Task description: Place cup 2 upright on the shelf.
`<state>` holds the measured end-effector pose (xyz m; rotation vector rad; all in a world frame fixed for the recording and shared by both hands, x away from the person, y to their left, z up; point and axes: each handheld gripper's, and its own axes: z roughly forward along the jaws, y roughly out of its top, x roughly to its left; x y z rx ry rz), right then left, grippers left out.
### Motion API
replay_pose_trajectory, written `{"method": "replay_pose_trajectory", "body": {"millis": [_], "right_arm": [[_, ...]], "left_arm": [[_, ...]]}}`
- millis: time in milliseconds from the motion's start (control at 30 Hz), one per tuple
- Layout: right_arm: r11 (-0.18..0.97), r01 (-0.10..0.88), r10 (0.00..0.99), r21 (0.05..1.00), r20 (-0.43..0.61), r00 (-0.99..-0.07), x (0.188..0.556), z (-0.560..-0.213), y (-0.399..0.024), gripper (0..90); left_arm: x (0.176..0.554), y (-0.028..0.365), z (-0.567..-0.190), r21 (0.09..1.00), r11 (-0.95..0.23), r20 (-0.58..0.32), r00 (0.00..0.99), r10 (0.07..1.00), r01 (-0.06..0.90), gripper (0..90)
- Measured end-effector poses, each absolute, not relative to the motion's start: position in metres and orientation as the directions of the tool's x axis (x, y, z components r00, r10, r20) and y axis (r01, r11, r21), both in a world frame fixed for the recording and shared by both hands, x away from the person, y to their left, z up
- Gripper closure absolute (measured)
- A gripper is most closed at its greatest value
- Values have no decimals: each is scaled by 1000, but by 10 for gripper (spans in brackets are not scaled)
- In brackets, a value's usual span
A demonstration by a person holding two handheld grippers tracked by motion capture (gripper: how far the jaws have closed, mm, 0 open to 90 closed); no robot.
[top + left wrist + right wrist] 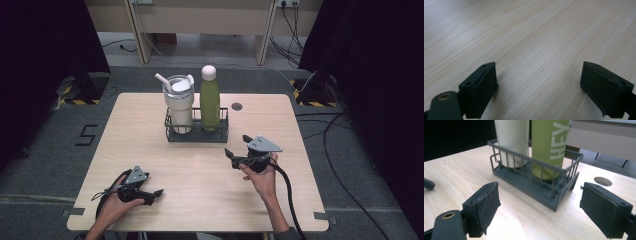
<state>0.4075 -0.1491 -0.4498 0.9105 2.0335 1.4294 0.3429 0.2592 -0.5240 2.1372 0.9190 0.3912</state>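
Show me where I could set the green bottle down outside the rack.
Bare tabletop lies in front of the wire rack, between the left tongs and right tongs. The strip left of the rack is free too. Inside the rack, tumbler and green bottle crowd together.

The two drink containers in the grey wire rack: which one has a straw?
The white tumbler, on the left side of the rack. A white straw sticks out of its lid; the green bottle beside it has a plain rounded cap.

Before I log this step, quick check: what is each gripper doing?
Left gripper: open, nothing between its fingers, low over the table.
Right gripper: open, holding nothing, pointed at the rack.
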Motion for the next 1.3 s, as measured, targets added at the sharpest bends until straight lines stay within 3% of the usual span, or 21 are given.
{"method": "replay_pose_trajectory", "body": {"millis": [1300], "right_arm": [[261,312,721,913,30,-692,366,-489,-163,156]], "left_arm": [[343,259,-524,749,-451,-17,694,719,485,134]]}}
